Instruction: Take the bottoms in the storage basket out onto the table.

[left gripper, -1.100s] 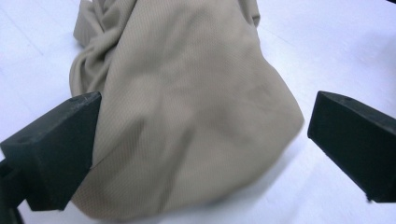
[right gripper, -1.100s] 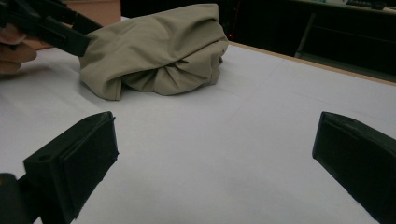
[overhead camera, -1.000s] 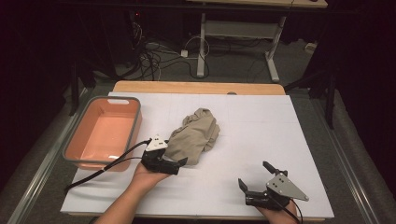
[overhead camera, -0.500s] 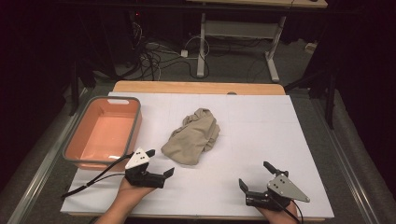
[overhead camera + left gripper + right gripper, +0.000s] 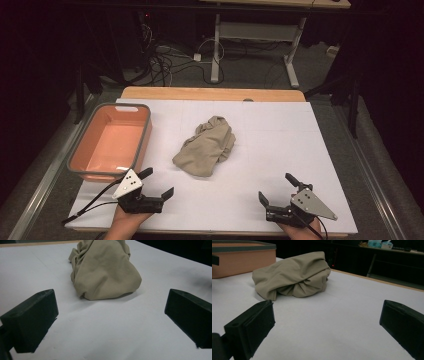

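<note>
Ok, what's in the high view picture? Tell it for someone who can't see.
A crumpled beige cloth lies mid-table on a white sheet, with an empty orange tub to its left. Near the front edge, the left hand-held gripper and right hand-held gripper rest open, holding nothing.

My right claw sat wide open over the white bench; a crumpled tan cloth lay ahead, an orange tub behind it.

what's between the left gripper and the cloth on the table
Nothing: only bare white table lies between the open left gripper and the crumpled cloth, in the high view and the left gripper view.
</note>
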Demonstrator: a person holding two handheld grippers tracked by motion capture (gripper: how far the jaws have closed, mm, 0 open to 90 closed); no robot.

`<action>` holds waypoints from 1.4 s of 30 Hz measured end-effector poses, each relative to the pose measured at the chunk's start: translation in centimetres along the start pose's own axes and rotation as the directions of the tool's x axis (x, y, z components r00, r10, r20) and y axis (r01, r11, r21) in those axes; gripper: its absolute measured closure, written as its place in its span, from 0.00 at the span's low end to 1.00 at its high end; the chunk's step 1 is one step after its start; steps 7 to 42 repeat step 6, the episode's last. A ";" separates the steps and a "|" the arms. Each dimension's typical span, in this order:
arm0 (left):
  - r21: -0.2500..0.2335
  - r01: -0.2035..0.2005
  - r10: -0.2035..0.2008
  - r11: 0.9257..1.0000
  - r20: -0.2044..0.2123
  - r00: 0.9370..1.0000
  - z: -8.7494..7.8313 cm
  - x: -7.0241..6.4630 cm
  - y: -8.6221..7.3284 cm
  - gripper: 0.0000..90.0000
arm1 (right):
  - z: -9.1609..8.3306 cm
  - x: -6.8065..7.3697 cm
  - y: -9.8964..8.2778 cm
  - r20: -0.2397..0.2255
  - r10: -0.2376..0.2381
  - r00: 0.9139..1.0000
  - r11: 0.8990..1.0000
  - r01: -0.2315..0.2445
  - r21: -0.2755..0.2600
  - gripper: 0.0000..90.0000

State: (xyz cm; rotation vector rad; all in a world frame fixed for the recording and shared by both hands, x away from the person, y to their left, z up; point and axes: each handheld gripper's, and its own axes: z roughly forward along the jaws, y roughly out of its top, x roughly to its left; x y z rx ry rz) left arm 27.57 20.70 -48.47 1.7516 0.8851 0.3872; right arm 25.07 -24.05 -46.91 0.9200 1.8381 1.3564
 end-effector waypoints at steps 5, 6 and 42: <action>0.008 -0.002 0.002 1.000 0.011 1.000 0.2 0.2 0.0 0.00 | 0.2 -0.2 -0.2 0.011 0.008 1.000 1.000 -0.008 0.009 0.01; 0.010 -0.004 0.004 1.000 0.011 1.000 0.1 0.1 -0.1 0.00 | 0.2 -0.2 -0.2 0.013 0.008 1.000 1.000 -0.008 0.010 0.01; 0.010 -0.004 0.004 1.000 0.011 1.000 0.1 0.1 -0.1 0.00 | 0.2 -0.2 -0.2 0.013 0.008 1.000 1.000 -0.008 0.010 0.01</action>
